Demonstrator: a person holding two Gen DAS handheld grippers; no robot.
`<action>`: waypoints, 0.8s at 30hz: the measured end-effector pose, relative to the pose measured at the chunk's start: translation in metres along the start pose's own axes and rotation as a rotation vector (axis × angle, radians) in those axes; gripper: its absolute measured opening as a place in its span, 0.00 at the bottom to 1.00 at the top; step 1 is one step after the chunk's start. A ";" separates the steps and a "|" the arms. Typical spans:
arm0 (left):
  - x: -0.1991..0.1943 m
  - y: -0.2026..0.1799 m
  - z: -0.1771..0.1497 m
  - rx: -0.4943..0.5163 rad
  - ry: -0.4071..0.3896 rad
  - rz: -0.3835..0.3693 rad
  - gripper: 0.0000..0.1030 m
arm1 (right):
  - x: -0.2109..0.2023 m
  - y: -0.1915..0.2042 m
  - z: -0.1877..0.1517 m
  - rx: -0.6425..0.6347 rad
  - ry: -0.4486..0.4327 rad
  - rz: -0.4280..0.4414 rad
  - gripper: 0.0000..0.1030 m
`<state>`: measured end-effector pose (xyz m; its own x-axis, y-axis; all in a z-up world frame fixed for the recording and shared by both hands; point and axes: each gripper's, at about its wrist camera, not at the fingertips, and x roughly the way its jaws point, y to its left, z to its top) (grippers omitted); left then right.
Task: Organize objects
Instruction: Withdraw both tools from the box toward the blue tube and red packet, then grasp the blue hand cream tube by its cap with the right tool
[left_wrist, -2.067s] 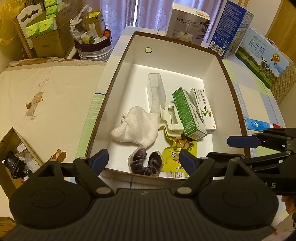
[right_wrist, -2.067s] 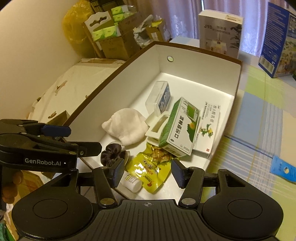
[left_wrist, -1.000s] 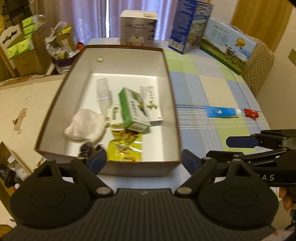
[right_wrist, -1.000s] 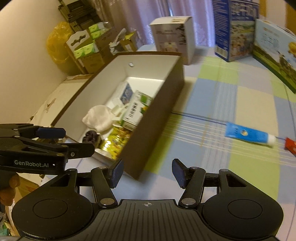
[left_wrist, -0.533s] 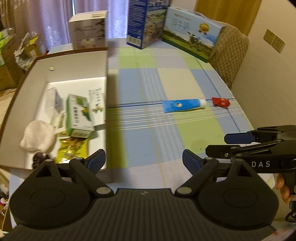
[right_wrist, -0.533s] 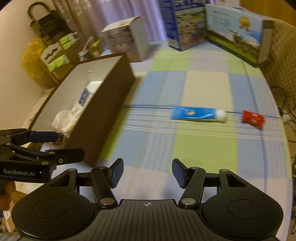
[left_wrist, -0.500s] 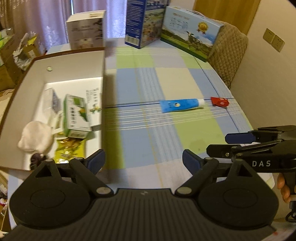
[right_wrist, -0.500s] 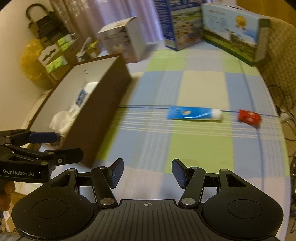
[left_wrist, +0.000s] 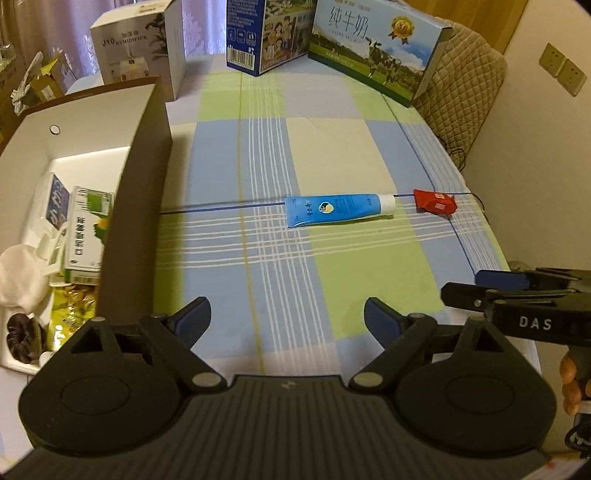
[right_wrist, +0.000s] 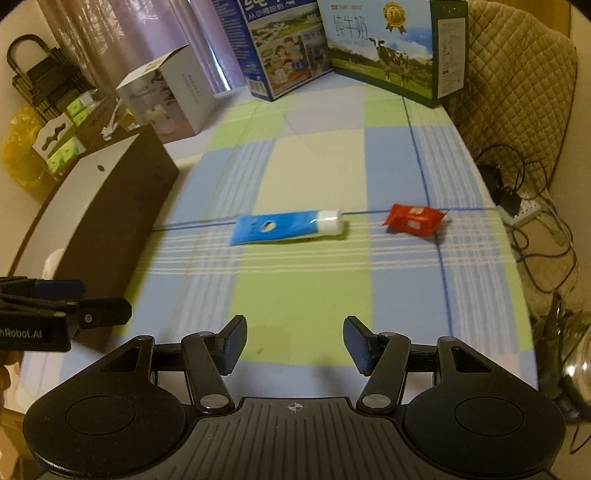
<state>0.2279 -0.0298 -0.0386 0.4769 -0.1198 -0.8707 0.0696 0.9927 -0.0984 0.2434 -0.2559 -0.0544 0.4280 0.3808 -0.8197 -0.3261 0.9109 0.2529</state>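
A blue tube with a white cap (left_wrist: 338, 209) (right_wrist: 286, 228) lies flat on the checked tablecloth, and a small red packet (left_wrist: 434, 201) (right_wrist: 413, 219) lies just to its right. The brown box with a white inside (left_wrist: 138, 192) (right_wrist: 118, 218) stands at the left; a green carton (left_wrist: 86, 232), a white cloth (left_wrist: 20, 277) and a yellow pouch (left_wrist: 70, 317) lie in it. My left gripper (left_wrist: 286, 319) hangs open over the cloth near the box, nothing between its fingers. My right gripper (right_wrist: 293, 341) is open too, empty, short of the tube and packet.
Two milk cartons (left_wrist: 373, 48) (right_wrist: 280, 44) and a white humidifier box (left_wrist: 140, 48) stand along the far edge of the table. A quilted chair back (right_wrist: 517, 74) and cables (right_wrist: 524, 206) are at the right, past the table's edge.
Both grippers have swung right, away from above the box and out over the tablecloth. The tube and the red packet now sit nearer the middle of both views. Neither has changed its opening.
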 end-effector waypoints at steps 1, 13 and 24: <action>0.004 -0.001 0.002 -0.002 0.003 0.006 0.85 | 0.002 -0.004 0.002 -0.002 -0.006 0.001 0.54; 0.068 0.009 0.033 -0.092 0.035 0.087 0.85 | 0.053 -0.031 0.045 -0.120 -0.079 0.056 0.47; 0.105 0.025 0.054 -0.155 0.056 0.153 0.85 | 0.116 -0.035 0.086 -0.224 -0.067 0.095 0.42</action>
<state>0.3274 -0.0180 -0.1067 0.4218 0.0291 -0.9062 -0.1370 0.9901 -0.0320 0.3765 -0.2298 -0.1138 0.4392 0.4792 -0.7599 -0.5427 0.8156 0.2006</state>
